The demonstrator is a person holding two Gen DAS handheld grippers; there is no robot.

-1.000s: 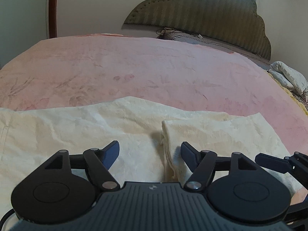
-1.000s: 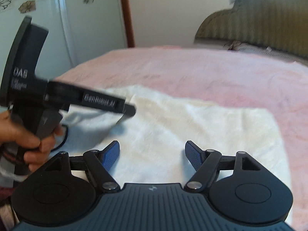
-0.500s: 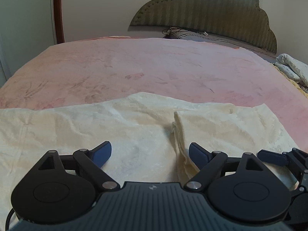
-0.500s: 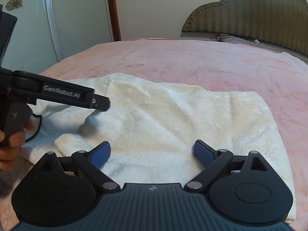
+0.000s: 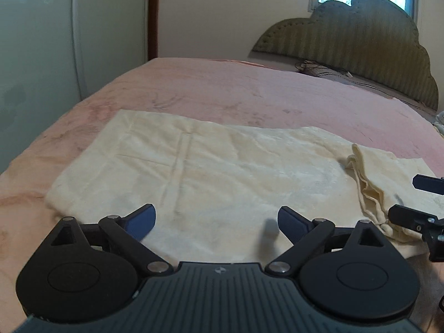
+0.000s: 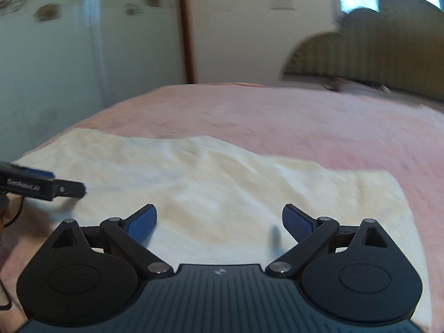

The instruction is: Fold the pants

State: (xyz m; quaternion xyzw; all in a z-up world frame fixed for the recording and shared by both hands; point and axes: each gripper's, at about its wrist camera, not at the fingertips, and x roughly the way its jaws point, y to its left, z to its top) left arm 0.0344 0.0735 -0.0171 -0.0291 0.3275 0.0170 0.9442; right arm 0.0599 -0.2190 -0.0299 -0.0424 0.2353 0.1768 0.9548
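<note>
**Q:** Where are the pants?

**A:** The cream-coloured, crinkled cotton pants lie flat across the pink plush bedspread. In my left camera one end is doubled over on the right, its folded edge raised in a ridge. My right camera is blurred but shows the same pale cloth spread over the bed.

**Q:** And your claws?

**A:** My left gripper hovers over the near edge of the cloth, blue pads spread wide, holding nothing. My right gripper is equally wide and empty above the fabric.

**Q:** Anything beyond?

**A:** A scalloped olive padded headboard, a cream wall, and a pale wardrobe on the left.
</note>
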